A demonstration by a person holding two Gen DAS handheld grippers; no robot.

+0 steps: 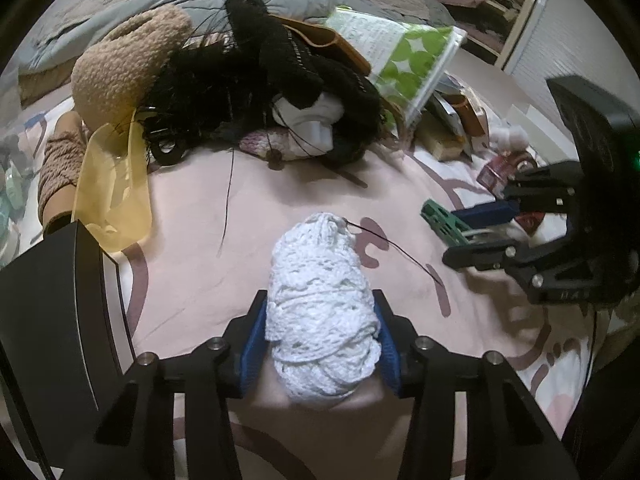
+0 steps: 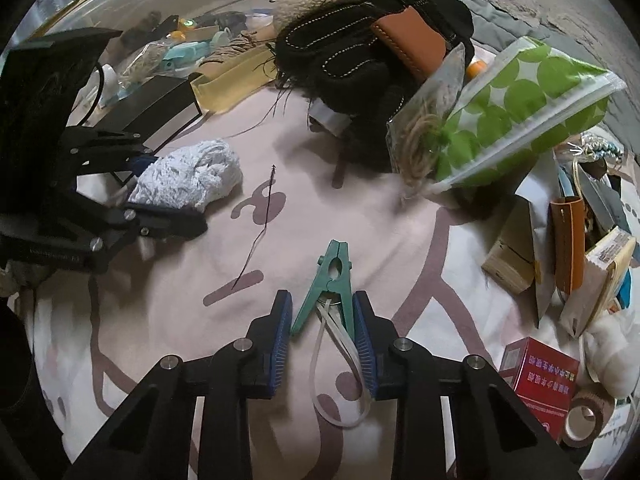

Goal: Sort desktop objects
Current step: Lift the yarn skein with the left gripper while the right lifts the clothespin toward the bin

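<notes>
Nearest the left wrist camera, the left gripper point(image 1: 322, 334) has its blue pads pressed against both flanks of a white crocheted bundle point(image 1: 322, 312), which rests on the pink patterned bed sheet point(image 1: 192, 240); the jaws are narrowed onto it and holding it. In the right wrist view, the right gripper point(image 2: 322, 336) straddles a green clothes peg point(image 2: 330, 284) with a pale loop tied to it. Its jaws stand narrow, one pad against the peg's right leg, the other just beside its left leg; I cannot tell that the grip is firm. The two grippers are near each other on the sheet's open middle, short of the clutter heaped toward the far side. To do this well, I would judge: seat both pads squarely on the peg's legs before lifting, and keep the loop from snagging.
</notes>
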